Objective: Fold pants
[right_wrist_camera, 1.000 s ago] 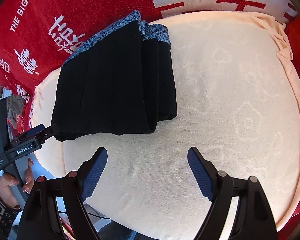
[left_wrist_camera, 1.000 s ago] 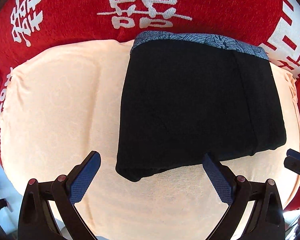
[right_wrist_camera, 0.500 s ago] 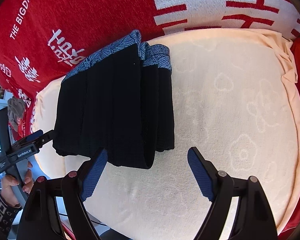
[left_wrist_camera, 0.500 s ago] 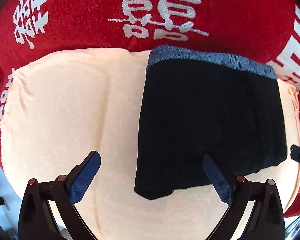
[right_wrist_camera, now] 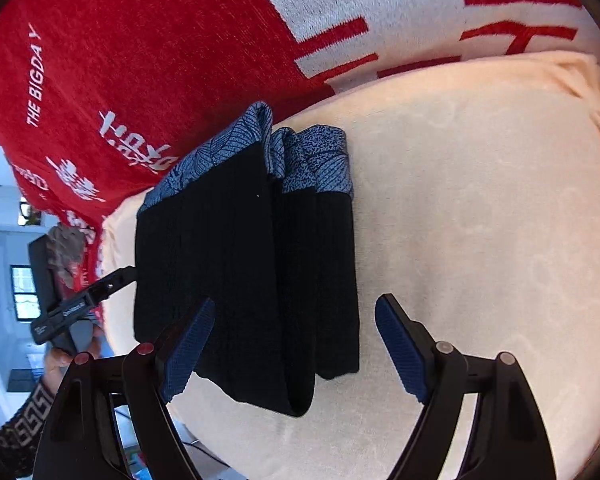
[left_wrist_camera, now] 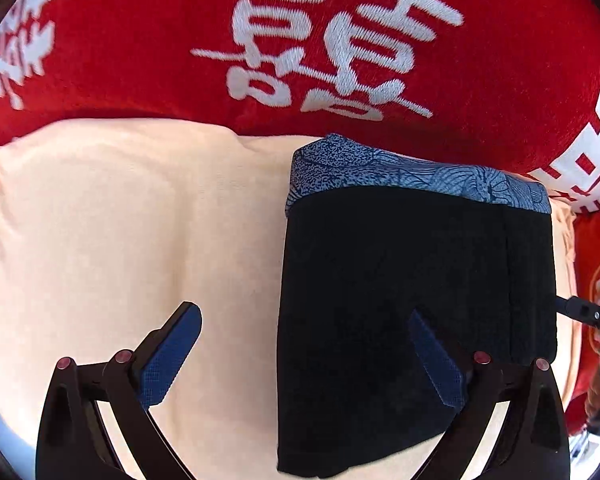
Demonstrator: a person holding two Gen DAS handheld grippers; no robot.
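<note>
Folded black pants (left_wrist_camera: 400, 288) with a blue patterned waistband (left_wrist_camera: 412, 178) lie on a peach cushion (left_wrist_camera: 120, 240). My left gripper (left_wrist_camera: 303, 311) is open and points down over the pants' left edge, one finger over the cushion and the other over the black cloth. My right gripper (right_wrist_camera: 297, 300) is also open, with the near right side of the pants (right_wrist_camera: 252, 272) between its fingers. Neither gripper's pads press on the cloth. The left gripper (right_wrist_camera: 84, 304) also shows in the right wrist view, at the pants' far side, held by a hand (right_wrist_camera: 60, 360).
A red blanket (left_wrist_camera: 140, 60) with white characters rises behind the cushion. Bare peach cushion (right_wrist_camera: 480, 220) spreads to the right of the pants. The cushion's front edge is near the grippers, with a room and window (right_wrist_camera: 24, 296) beyond it on the left.
Both grippers have moved in over the pants and come lower. The pants' edges now lie between the open fingers, where before the fingers stood in front of the cloth.
</note>
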